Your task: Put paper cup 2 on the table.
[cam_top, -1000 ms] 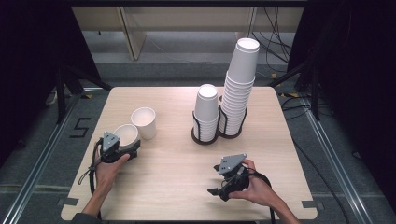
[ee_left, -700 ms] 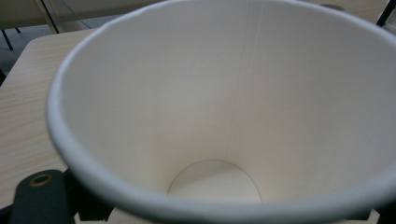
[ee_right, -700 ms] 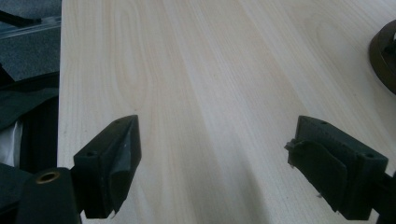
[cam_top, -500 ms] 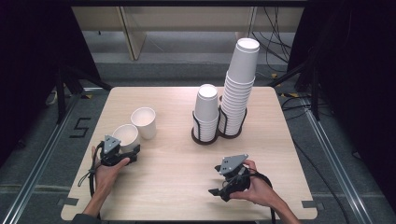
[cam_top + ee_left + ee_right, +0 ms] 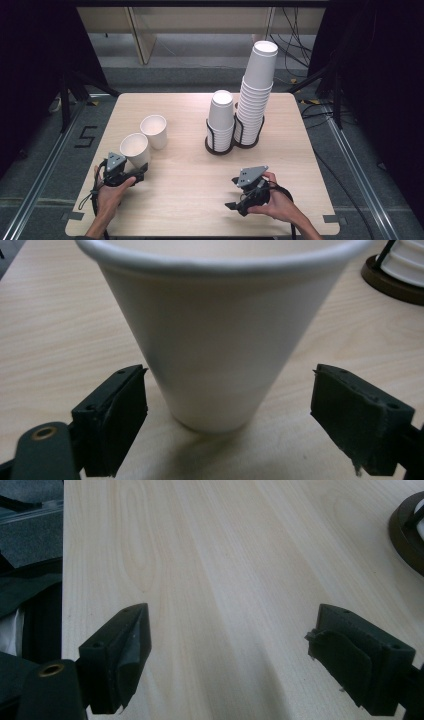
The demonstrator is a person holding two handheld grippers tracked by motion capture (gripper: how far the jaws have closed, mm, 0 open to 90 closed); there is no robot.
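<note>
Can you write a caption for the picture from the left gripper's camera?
The left gripper stands open around a white cup on the wooden table, jaws not yet touching it.

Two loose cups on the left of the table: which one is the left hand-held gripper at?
The nearer cup, closest to the table's front edge. It stands between the left hand-held gripper's open jaws, untouched; the other cup stands behind it, farther back.

So the cup [image 5: 134, 149] is a plain white foam one, standing upright with its mouth up, wide at the rim and narrowing to the base. It sits on the left part of the light wood table [image 5: 190, 180], just beside a second identical cup [image 5: 154, 131], well apart from the stacks.
</note>
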